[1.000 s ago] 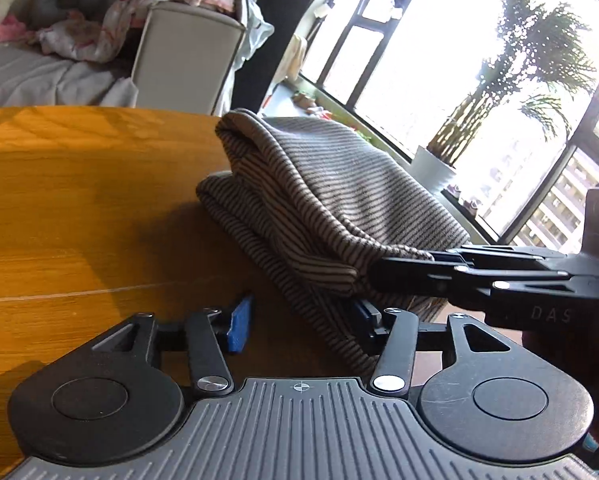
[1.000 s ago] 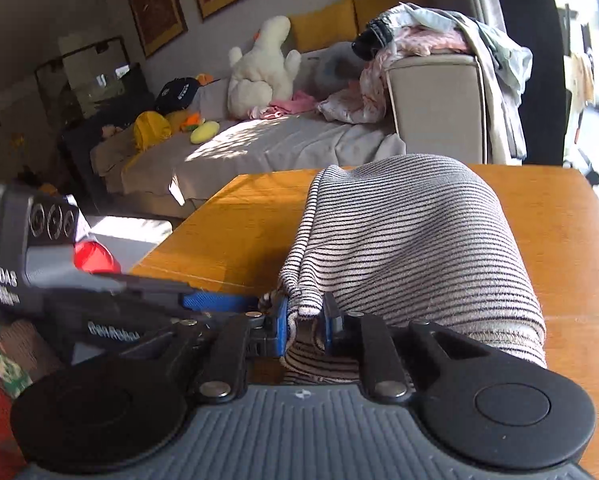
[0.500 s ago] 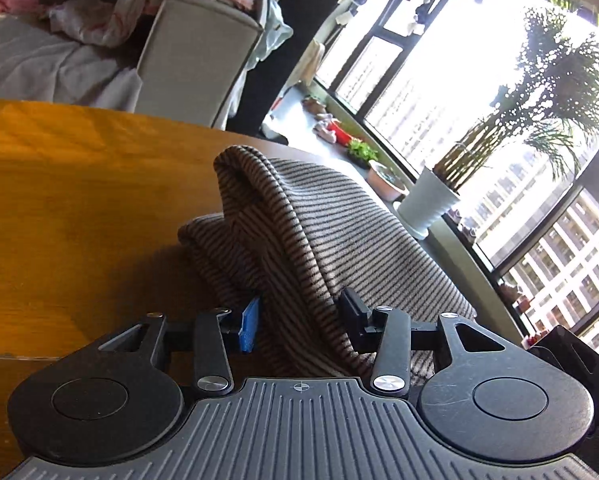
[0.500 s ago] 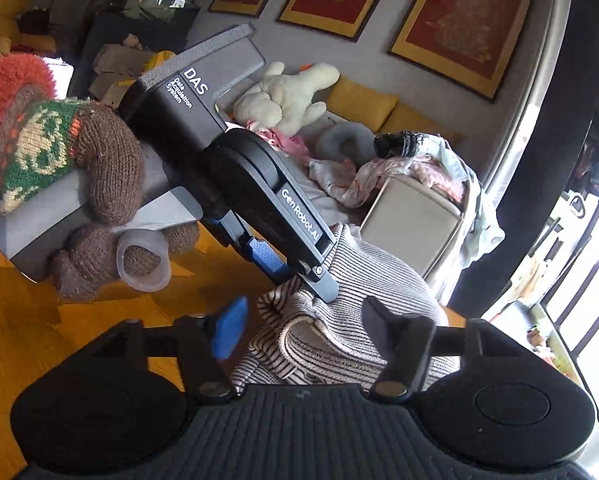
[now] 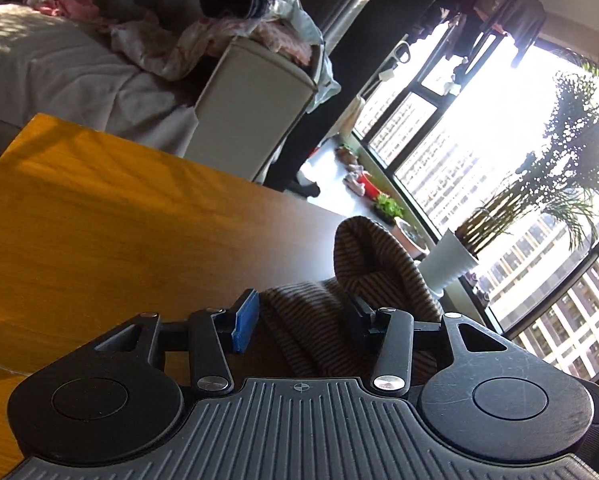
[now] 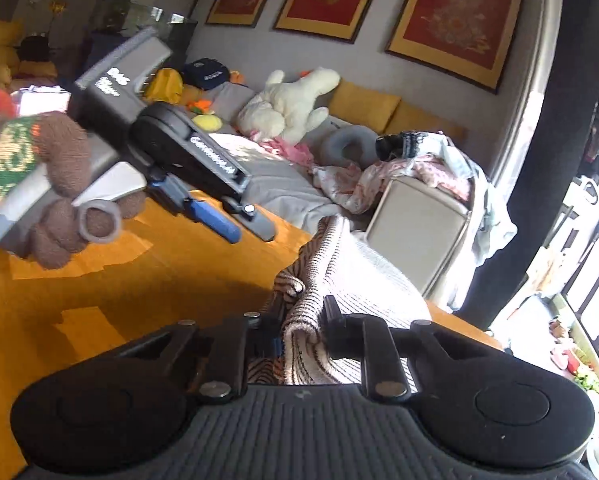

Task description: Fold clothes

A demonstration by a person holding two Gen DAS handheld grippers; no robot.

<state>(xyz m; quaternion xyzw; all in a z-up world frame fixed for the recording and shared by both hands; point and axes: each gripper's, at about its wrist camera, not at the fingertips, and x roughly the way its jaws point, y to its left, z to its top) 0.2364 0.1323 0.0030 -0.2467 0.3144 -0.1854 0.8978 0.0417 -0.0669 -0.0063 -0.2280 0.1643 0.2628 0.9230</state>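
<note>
Sunlit living-room surroundings frame the scene: a sofa heaped with laundry and soft toys behind, tall windows with a potted palm to one side. An orange-brown wooden bench carries the task's thing, a soft striped knitted garment, which is bunched in a loose mound near the bench's window-side edge.

In the right wrist view, the right hand-held gripper is seen pinched narrowly on a rolled edge of the garment; its jaws have just been closing, and the knit is squeezed between the pads. In the left wrist view, the left hand-held gripper is seen at a middling spread, with a thick fold of the garment lying between its jaws; whether the pads actually press on the cloth cannot be told. The left tool is held in a brown knitted glove.

The garment is judged light, limp and stretchy, not fragile. It will sag and slump when lifted, so hems or corners are best taken, well apart, to keep it taut.
</note>
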